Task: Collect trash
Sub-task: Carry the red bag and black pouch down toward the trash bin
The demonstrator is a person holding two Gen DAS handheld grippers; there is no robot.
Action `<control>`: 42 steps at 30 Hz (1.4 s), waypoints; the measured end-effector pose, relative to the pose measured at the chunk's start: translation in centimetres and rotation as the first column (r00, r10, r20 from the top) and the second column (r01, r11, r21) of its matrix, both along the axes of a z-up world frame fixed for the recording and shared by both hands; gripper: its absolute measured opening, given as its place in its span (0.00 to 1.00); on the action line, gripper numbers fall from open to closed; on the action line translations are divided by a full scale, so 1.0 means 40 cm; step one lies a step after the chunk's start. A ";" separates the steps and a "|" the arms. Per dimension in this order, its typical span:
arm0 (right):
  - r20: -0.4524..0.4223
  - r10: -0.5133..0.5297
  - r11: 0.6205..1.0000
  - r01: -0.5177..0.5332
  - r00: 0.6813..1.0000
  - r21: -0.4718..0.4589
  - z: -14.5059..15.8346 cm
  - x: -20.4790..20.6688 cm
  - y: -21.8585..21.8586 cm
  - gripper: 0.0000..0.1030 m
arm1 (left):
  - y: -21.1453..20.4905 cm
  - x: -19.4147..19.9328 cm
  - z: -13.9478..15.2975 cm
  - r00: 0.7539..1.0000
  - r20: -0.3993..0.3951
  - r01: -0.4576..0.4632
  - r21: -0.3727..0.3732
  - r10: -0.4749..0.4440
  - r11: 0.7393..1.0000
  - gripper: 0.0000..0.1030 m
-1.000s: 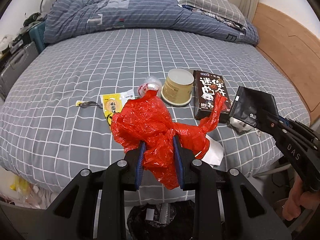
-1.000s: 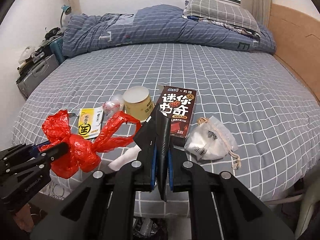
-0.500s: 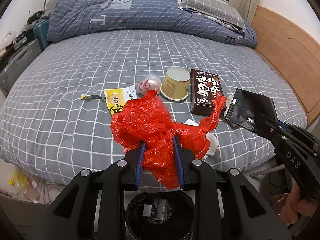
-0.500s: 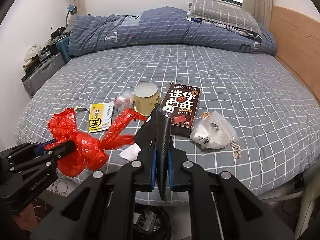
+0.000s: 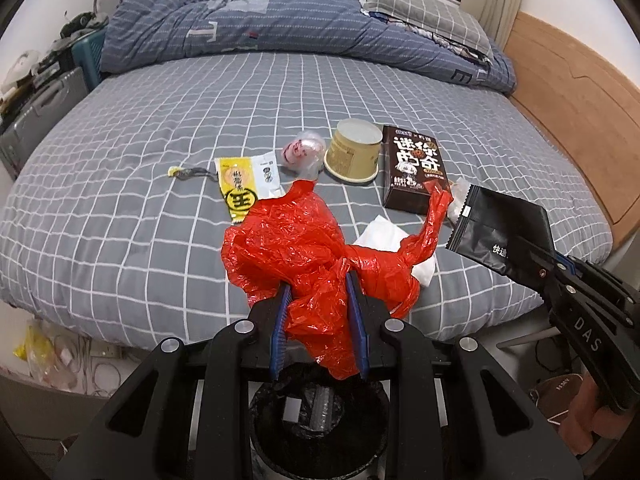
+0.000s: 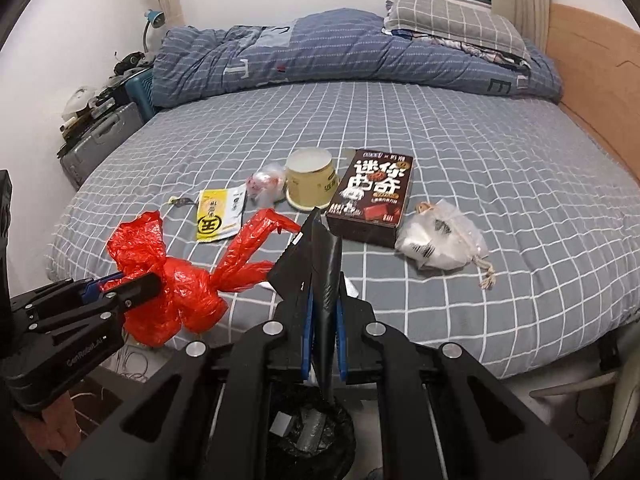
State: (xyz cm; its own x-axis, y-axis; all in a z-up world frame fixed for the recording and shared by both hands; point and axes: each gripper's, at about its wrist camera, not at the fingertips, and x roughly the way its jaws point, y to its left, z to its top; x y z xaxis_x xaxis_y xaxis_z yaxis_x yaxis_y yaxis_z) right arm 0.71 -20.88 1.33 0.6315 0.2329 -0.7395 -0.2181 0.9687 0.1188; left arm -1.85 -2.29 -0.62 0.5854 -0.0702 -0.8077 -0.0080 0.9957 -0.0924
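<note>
Between left claw (image 5: 318, 320) pads: red bag (image 5: 304, 248), above bin (image 5: 316, 416).

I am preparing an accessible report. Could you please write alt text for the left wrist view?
The left gripper holds a crumpled red bag in its jaws, above a black bin beside a grey checked bed. At right, the right gripper holds a black pouch. A cup, a brown box and wrappers lie on the bed.

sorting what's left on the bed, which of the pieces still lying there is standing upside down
The tan paper cup, between the clear plastic wad and the brown box: it rests on its rim, base up. The others lie flat or crumpled.
</note>
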 end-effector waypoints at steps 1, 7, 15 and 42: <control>-0.003 0.005 1.000 -0.005 1.000 0.006 -0.003 -0.006 0.000 0.09 | 0.001 -0.005 -0.003 1.000 -0.002 -0.002 -0.001 0.002 1.000 0.25; -0.019 0.013 1.000 -0.013 1.000 0.006 -0.019 -0.036 0.005 0.09 | 0.007 -0.042 -0.024 1.000 -0.021 -0.007 0.000 0.007 1.000 0.25; -0.042 0.020 1.000 -0.021 0.999 -0.011 -0.043 -0.085 0.008 0.09 | 0.009 -0.094 -0.079 0.998 -0.065 -0.005 0.028 0.007 1.000 0.25; -0.185 0.032 0.999 -0.039 0.982 -0.034 -0.221 -0.212 0.036 0.09 | 0.049 -0.220 -0.270 0.982 -0.185 -0.031 0.053 0.040 0.998 0.25</control>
